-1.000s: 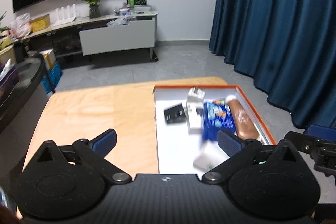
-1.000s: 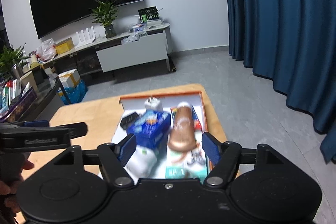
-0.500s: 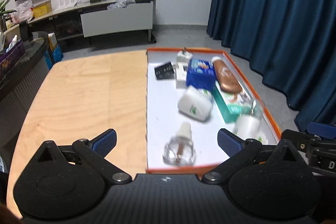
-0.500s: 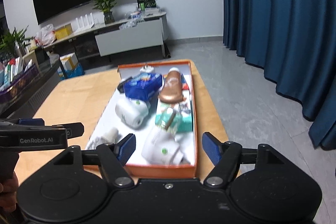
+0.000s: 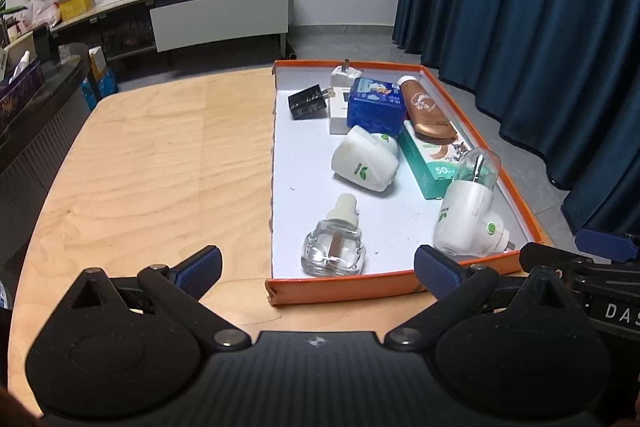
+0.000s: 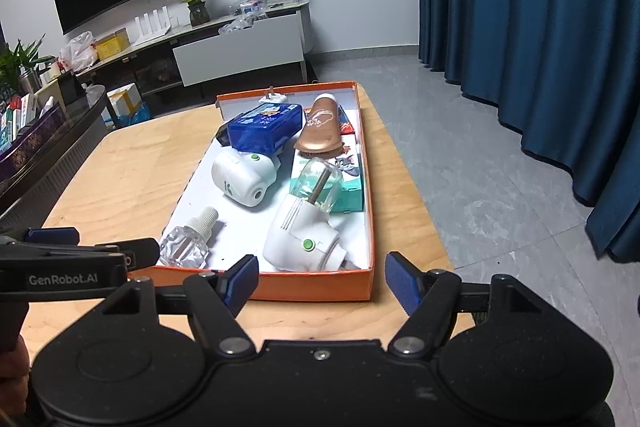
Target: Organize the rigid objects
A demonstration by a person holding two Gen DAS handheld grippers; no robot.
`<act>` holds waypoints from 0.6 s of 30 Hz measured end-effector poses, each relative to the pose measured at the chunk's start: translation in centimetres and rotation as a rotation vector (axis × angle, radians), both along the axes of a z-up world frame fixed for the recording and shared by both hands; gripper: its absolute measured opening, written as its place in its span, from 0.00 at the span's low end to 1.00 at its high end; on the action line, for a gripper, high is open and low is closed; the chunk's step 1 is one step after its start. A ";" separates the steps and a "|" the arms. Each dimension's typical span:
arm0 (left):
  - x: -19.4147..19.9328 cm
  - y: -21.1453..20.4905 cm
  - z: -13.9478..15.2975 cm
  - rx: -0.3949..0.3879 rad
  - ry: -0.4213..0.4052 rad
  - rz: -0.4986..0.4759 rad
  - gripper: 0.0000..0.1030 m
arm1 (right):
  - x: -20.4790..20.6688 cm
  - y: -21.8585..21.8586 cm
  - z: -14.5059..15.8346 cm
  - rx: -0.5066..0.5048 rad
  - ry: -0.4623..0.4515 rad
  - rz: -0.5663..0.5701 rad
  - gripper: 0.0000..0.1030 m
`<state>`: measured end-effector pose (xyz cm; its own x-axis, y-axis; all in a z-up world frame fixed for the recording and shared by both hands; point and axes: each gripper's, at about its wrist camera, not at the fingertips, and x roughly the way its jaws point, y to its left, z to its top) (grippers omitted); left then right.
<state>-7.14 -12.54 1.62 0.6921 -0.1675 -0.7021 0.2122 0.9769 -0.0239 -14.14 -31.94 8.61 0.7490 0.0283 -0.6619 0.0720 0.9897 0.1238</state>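
Left wrist view: the left gripper [image 5: 318, 267] hangs spread and empty over grained wood table [image 5: 160, 163]; the orange-rimmed cardboard tray [image 5: 344, 291] holds a clear glass refill bottle [image 5: 334, 241].

Right wrist view: the right gripper [image 6: 320, 281] is spread; a glossy white plug-in [image 6: 304, 241] partly hides the teal box [image 6: 352, 187].

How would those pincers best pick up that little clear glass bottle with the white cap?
Probably from above, jaws across the clear bottle's squat glass body. It lies on its side near the tray's front wall, cap pointing away, with free space on both flanks.
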 end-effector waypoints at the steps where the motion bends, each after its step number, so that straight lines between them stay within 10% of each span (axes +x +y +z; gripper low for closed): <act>1: 0.0 0.0 -0.1 0.000 0.003 0.002 1.00 | 0.1 0.1 0.0 0.002 0.001 0.002 0.80; 18: 0.4 0.0 -0.5 0.007 0.040 0.001 1.00 | 0.8 0.7 -0.5 -0.009 0.030 0.014 0.80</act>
